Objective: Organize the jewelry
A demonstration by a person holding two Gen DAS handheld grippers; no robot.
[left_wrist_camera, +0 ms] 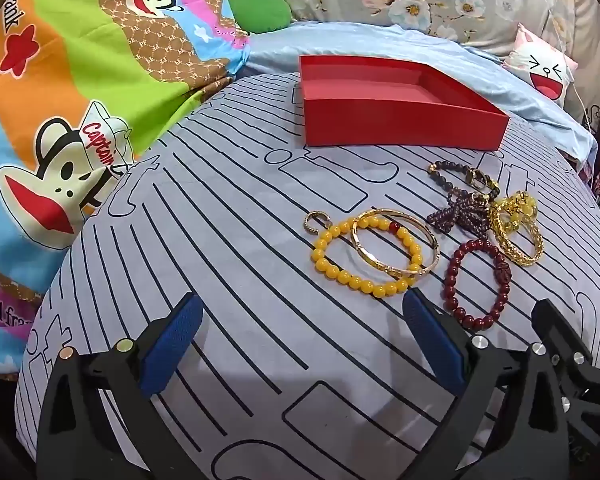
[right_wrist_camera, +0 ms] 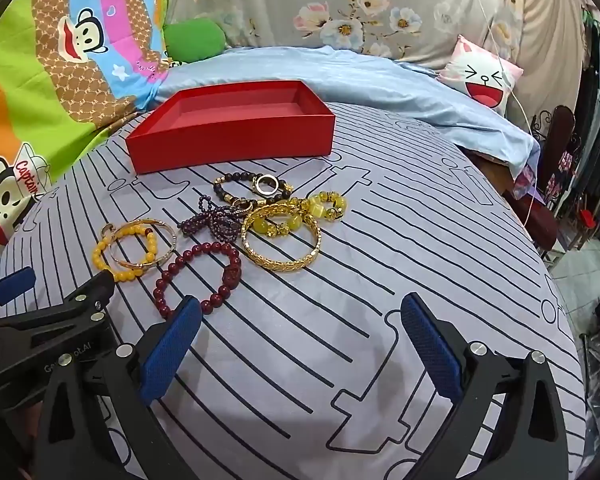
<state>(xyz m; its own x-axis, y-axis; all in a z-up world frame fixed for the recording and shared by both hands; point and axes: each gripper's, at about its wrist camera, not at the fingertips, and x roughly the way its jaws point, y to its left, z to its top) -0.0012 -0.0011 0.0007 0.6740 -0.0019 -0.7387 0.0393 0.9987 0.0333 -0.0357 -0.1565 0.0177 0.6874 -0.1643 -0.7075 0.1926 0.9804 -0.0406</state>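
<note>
An empty red box (left_wrist_camera: 400,124) (right_wrist_camera: 232,144) sits at the far side of the striped sheet. Before it lie a yellow bead bracelet (left_wrist_camera: 340,272) (right_wrist_camera: 100,256) crossed by a thin gold bangle (left_wrist_camera: 374,259), a dark red bead bracelet (left_wrist_camera: 504,276) (right_wrist_camera: 164,284), a purple bead strand (left_wrist_camera: 460,216) (right_wrist_camera: 212,220), a dark bead bracelet (right_wrist_camera: 228,192) and a wide gold bangle (left_wrist_camera: 520,248) (right_wrist_camera: 280,264). My left gripper (left_wrist_camera: 300,312) hovers open just short of the yellow bracelet. My right gripper (right_wrist_camera: 300,316) is open beside the dark red bracelet, holding nothing.
A folded cartoon-print quilt (left_wrist_camera: 60,120) rises along the left. A blue pillow (right_wrist_camera: 340,72), a floral cover and a small cat-face cushion (right_wrist_camera: 484,76) lie behind the box. The bed edge drops off at the right (right_wrist_camera: 548,264) toward furniture and floor.
</note>
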